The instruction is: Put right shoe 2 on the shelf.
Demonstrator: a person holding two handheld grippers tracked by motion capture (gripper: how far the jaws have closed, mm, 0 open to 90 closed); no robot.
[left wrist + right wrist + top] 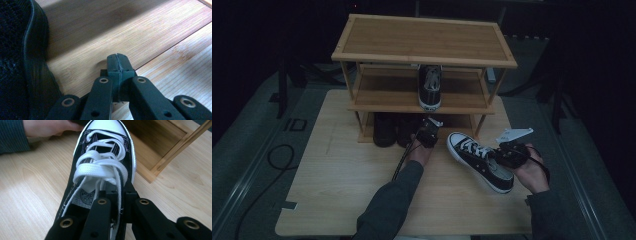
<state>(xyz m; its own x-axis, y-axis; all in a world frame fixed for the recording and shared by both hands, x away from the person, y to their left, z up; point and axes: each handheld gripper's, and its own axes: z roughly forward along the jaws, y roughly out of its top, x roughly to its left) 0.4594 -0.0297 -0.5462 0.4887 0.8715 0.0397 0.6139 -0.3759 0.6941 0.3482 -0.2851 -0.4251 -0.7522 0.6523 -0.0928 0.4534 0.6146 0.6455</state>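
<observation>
Wooden counter (337, 200): my right claw (499, 154) grips sneaker (479, 161) collar at 3 o'clock for shelving; left claw (428, 131) closed, empty, at shoe rack (422, 40).

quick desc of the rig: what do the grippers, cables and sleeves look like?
Both handheld grippers are black: the left gripper and right gripper have two flat linkage arms each, with brass-ringed pivot holes. The right one carries a grey three-cornered plate. A black cable trails from the left. The person's sleeves are dark grey-green.
</observation>
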